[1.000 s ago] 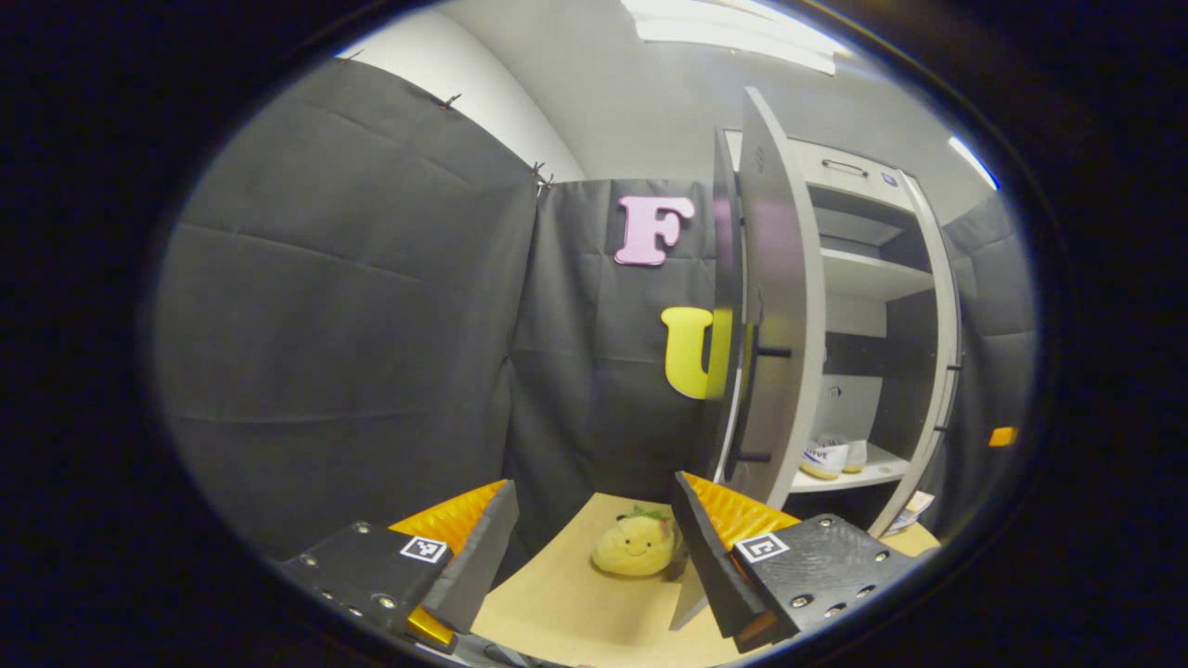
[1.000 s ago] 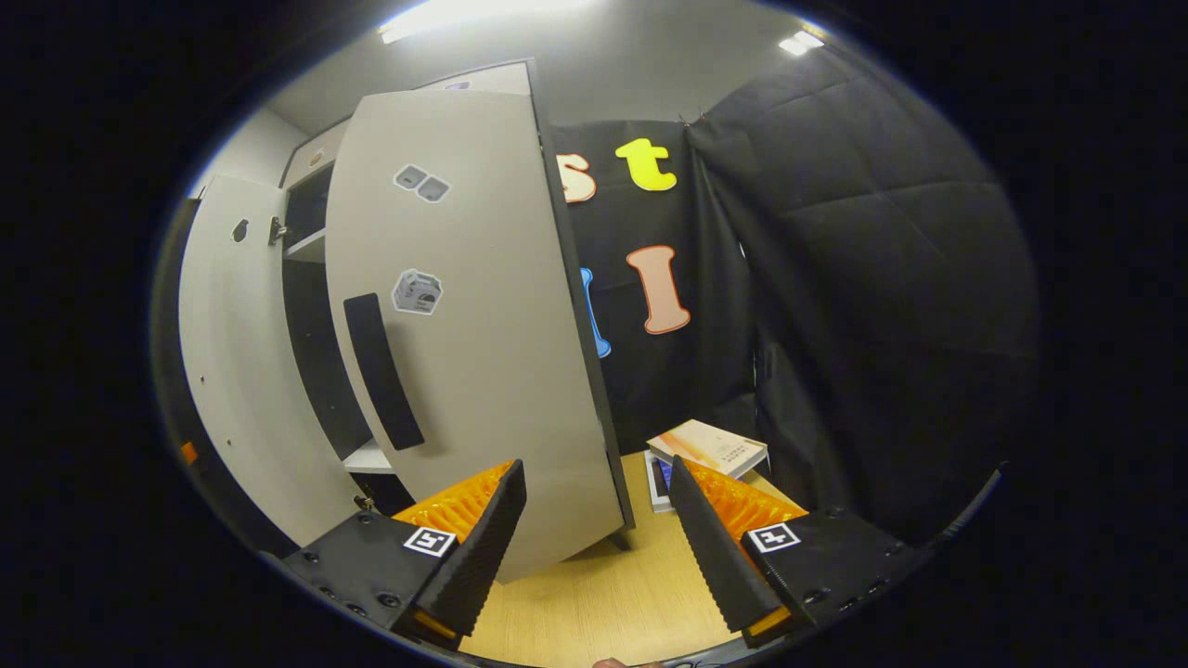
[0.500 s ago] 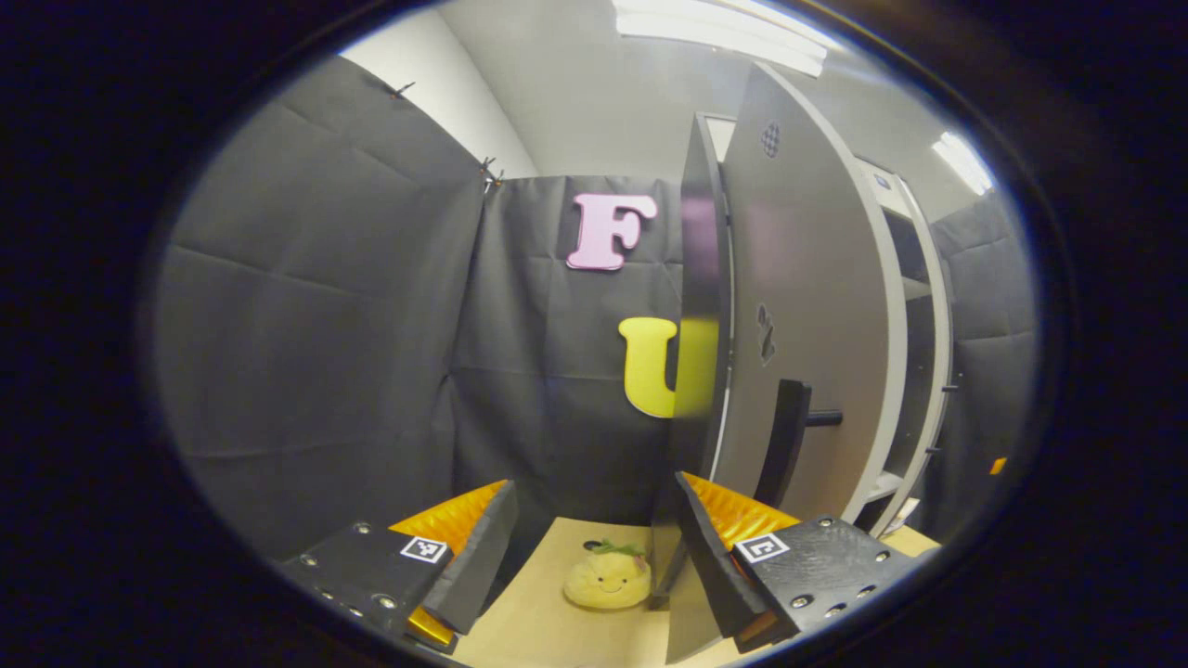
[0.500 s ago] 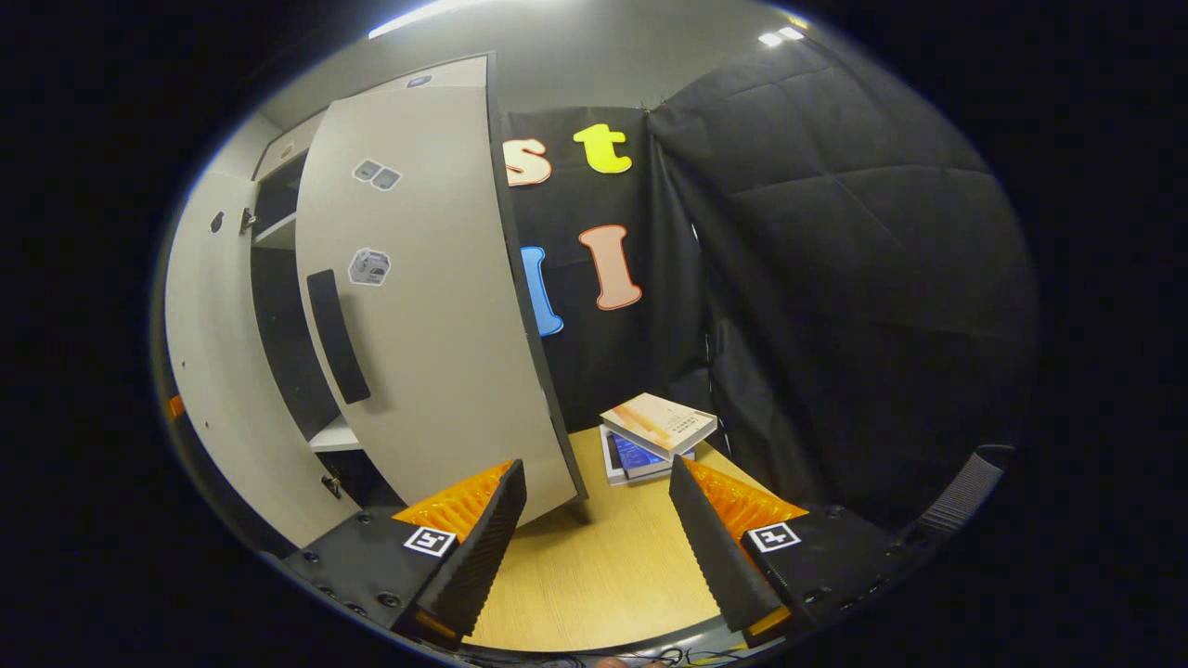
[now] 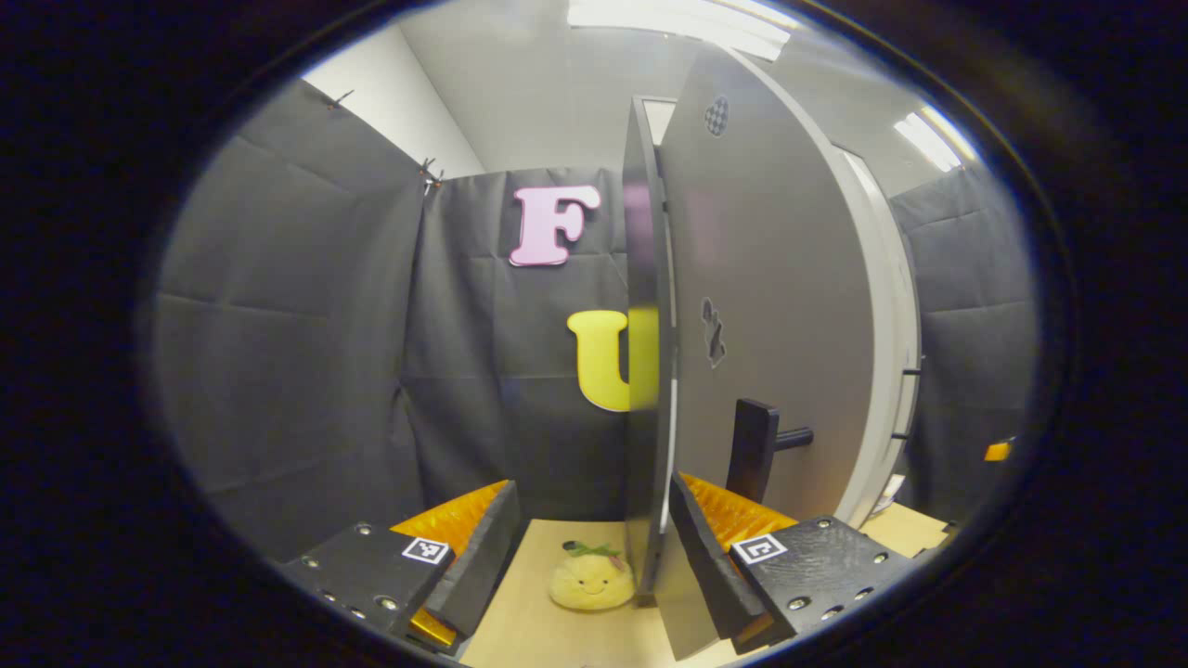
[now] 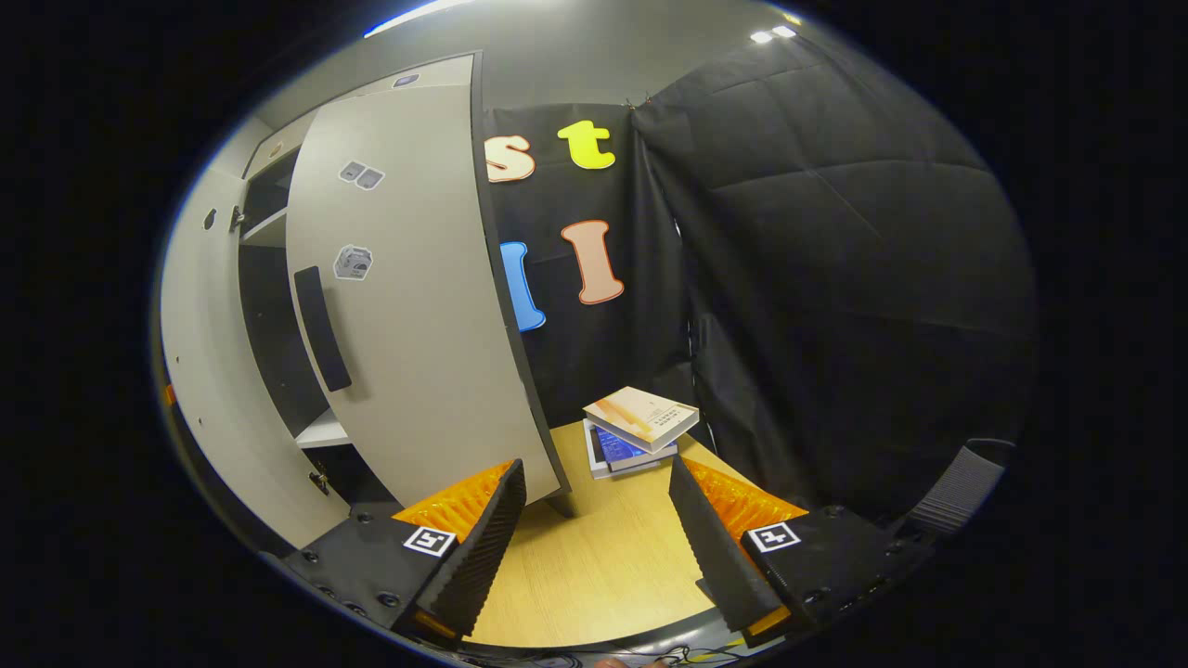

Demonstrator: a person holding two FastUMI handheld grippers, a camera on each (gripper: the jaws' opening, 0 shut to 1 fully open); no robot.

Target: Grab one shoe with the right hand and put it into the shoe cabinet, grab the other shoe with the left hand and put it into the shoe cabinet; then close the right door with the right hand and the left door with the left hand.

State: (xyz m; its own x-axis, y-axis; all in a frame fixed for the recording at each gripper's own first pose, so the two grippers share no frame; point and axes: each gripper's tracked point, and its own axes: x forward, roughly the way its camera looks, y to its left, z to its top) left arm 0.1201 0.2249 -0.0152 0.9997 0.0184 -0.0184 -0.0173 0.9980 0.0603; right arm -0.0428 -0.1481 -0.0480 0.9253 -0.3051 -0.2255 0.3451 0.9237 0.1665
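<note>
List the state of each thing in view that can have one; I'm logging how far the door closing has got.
left door: partly swung in, not shut.
right door: ajar, cabinet shelf visible behind it.
left gripper: open, holding nothing.
right gripper: open, holding nothing.
books: stacked, closed, on the table.
plush toy: sitting on the table, untouched.

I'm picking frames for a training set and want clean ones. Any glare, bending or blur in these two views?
Left gripper view: the ceiling light is blown out, the left door bows from the fisheye lens and its near edge looks soft. Right gripper view: the right door bows too, the books are sharp, and the cabinet's inside is in deep shadow.
</note>
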